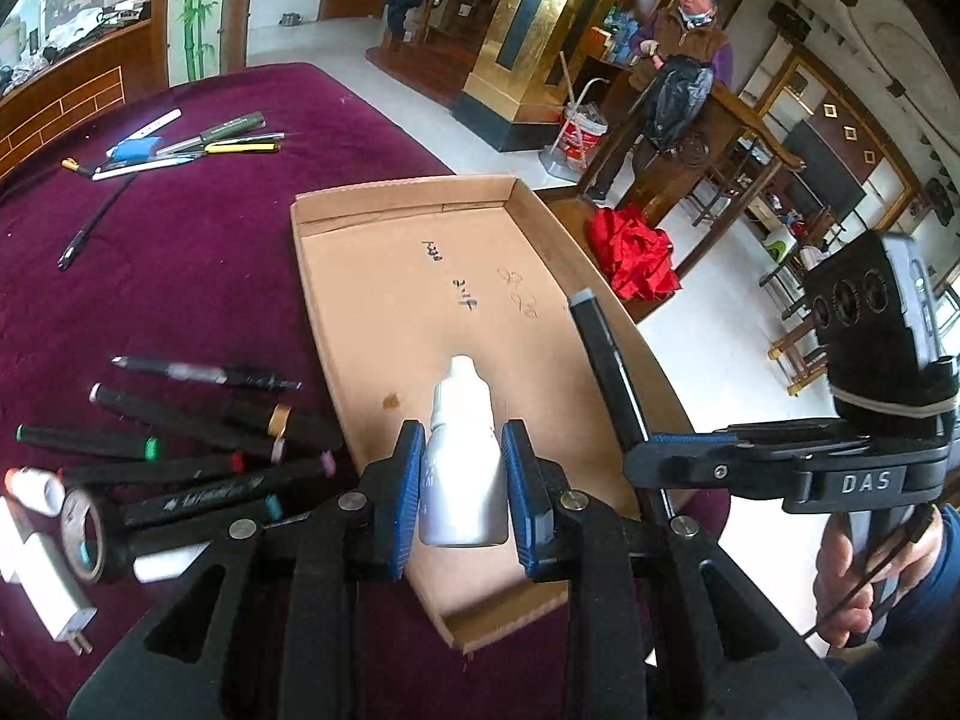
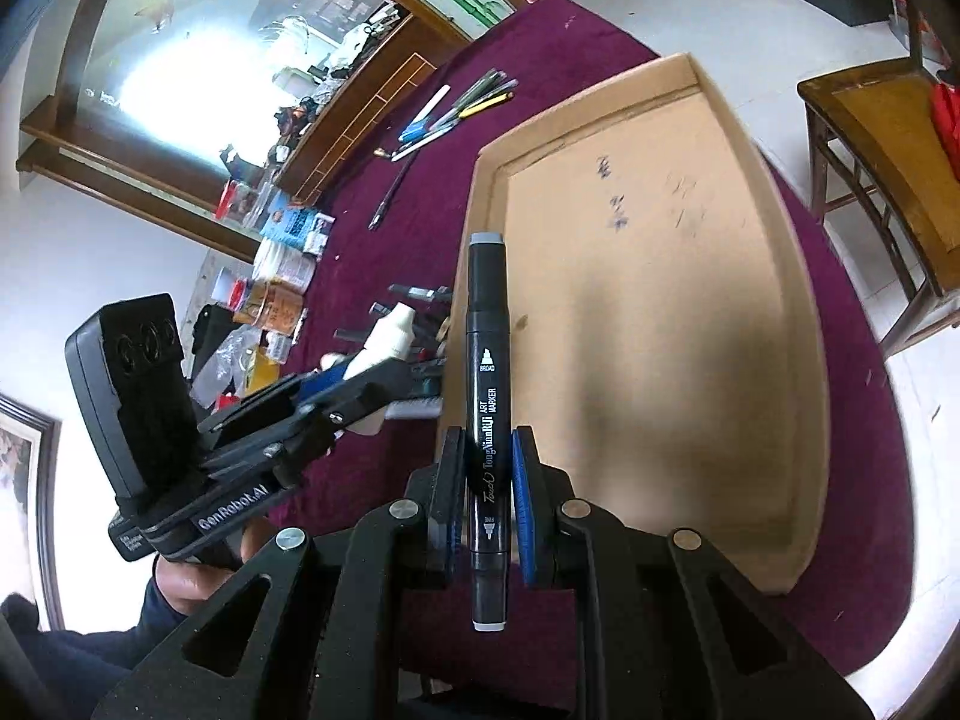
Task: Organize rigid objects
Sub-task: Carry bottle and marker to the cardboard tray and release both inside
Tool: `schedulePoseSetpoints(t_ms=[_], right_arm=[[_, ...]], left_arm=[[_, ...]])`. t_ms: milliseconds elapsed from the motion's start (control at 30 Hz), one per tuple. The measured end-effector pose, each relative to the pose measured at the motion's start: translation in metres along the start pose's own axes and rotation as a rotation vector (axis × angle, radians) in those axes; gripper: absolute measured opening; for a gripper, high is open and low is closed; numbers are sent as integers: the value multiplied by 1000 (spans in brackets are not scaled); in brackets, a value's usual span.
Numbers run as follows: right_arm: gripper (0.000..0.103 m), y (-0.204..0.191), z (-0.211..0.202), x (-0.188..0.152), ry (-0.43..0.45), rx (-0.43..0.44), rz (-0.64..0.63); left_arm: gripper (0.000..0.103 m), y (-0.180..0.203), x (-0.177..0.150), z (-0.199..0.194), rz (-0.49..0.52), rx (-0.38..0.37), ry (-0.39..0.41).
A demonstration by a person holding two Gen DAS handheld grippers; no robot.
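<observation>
My left gripper (image 1: 462,450) is shut on a small white dropper bottle (image 1: 462,468), held upright over the near end of a shallow cardboard tray (image 1: 420,300). My right gripper (image 2: 487,468) is shut on a black art marker (image 2: 487,360) with grey end caps, pointing along the fingers over the tray's (image 2: 690,360) left rim. In the left wrist view the right gripper (image 1: 645,450) shows at the tray's right side with the marker (image 1: 606,360) sticking up. In the right wrist view the left gripper (image 2: 378,369) and its bottle (image 2: 387,339) show on the left.
The tray lies on a dark red tablecloth (image 1: 180,270). Several black markers (image 1: 198,420) lie left of the tray, with a tape roll (image 1: 84,525) and a white charger (image 1: 51,582). More pens (image 1: 180,144) lie farther back. A wooden chair (image 2: 888,180) and a standing person (image 1: 684,60) are beyond the table.
</observation>
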State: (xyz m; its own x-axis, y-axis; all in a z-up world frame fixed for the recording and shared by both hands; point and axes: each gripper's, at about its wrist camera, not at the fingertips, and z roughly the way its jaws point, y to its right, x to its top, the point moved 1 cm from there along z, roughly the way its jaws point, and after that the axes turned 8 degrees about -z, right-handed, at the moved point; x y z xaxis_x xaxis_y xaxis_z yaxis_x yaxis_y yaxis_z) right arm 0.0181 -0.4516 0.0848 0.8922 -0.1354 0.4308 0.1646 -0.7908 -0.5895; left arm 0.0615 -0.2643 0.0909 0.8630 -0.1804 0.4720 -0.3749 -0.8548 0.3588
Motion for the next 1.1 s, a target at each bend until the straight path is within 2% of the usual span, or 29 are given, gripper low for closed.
schedulePoseSetpoints(t_ms=[267, 433, 633, 767, 1100], right_arm=[[13, 35, 22, 59, -65, -84, -14], [13, 50, 52, 99, -113, -119, -31], [13, 55, 86, 117, -171, -145, -61], [13, 57, 97, 124, -189, -148, -66], [13, 42, 114, 128, -216, -184, -112]], left_arm=[[23, 3, 31, 53, -42, 88, -33], [23, -13, 52, 84, -124, 111, -59], [23, -24, 64, 101, -166, 149, -47], [23, -23, 63, 107, -147, 171, -33], [23, -27, 60, 110, -157, 162, -6]])
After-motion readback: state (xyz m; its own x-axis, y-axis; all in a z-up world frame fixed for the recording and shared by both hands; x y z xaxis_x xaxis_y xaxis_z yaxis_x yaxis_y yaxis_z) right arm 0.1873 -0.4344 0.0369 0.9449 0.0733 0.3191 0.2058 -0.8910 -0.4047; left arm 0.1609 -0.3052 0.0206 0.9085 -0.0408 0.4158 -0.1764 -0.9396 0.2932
